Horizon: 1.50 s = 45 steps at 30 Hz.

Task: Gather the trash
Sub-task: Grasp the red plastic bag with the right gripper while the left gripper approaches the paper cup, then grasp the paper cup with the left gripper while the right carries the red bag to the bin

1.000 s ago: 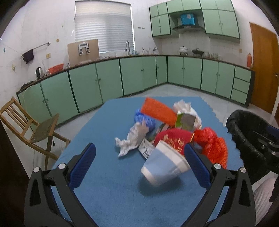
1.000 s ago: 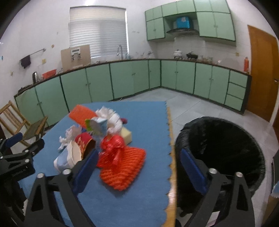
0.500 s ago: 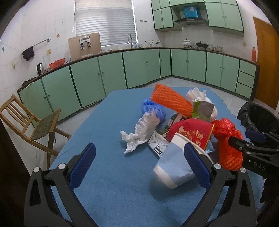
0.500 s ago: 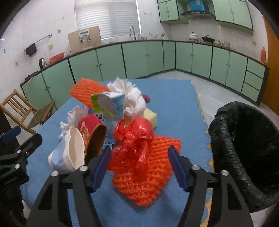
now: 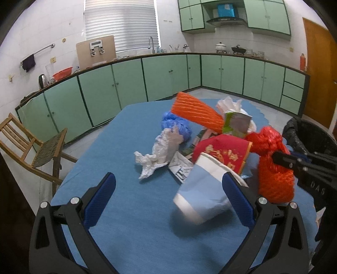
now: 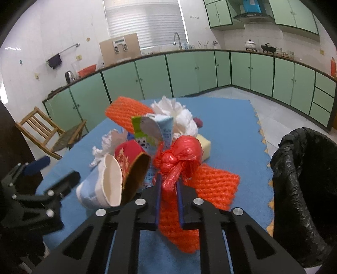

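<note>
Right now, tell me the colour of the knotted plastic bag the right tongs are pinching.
Red; the knotted plastic bag shows best in the right wrist view.

Kitchen bkgd. Green base cabinets (image 5: 130,84) run along both walls under a dark countertop; matching wall cabinets (image 5: 267,16) flank a range hood (image 5: 226,20). Window w/ white blinds (image 5: 121,23) above faucet (image 5: 151,42). Wooden folding chair (image 5: 31,145) at left, beside blue table mat (image 5: 126,221). Brown door (image 5: 318,69) at right. Kettle (image 5: 41,81) and red basin (image 5: 62,71) on counter.
</note>
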Available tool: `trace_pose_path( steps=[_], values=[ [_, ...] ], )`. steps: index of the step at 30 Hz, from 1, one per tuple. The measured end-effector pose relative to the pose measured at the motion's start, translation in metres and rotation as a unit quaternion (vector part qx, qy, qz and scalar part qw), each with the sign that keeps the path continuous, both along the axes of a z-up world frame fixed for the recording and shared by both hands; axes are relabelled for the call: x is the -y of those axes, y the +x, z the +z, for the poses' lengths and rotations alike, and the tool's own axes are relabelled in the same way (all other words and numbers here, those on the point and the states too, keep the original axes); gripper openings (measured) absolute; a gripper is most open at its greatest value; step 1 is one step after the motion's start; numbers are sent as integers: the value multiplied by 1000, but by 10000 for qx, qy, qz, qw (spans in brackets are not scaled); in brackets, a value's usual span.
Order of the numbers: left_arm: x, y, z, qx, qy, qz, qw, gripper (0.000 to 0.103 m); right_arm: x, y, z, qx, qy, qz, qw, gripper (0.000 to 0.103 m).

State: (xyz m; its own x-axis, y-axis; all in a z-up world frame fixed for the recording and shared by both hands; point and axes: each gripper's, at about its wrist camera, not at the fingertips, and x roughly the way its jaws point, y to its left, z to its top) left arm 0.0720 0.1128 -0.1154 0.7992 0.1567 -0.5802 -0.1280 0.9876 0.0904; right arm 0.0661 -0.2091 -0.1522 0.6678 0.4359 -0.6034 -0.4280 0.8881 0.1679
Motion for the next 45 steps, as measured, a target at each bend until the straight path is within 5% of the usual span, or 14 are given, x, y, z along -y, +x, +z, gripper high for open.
trace_pose_path(
  steps=[15, 27, 38, 45],
  values=[
    [53, -1, -28, -152, 291, -419, 9986, 98, 41, -14, 12, 127, 74, -384, 9992, 13],
    [46, 10, -38, -227, 529, -222, 9981, 96, 38, -7, 3, -16, 40, -379, 9993, 13],
    [18, 8, -21, -191, -287, -411, 9986, 36, 33, -13, 10, 22, 8, -295, 9996, 13],
    [1, 8, -12, -111, -513, -289, 9982, 25, 32, -18, 20, 107, 30, -273, 9996, 13]
  ],
)
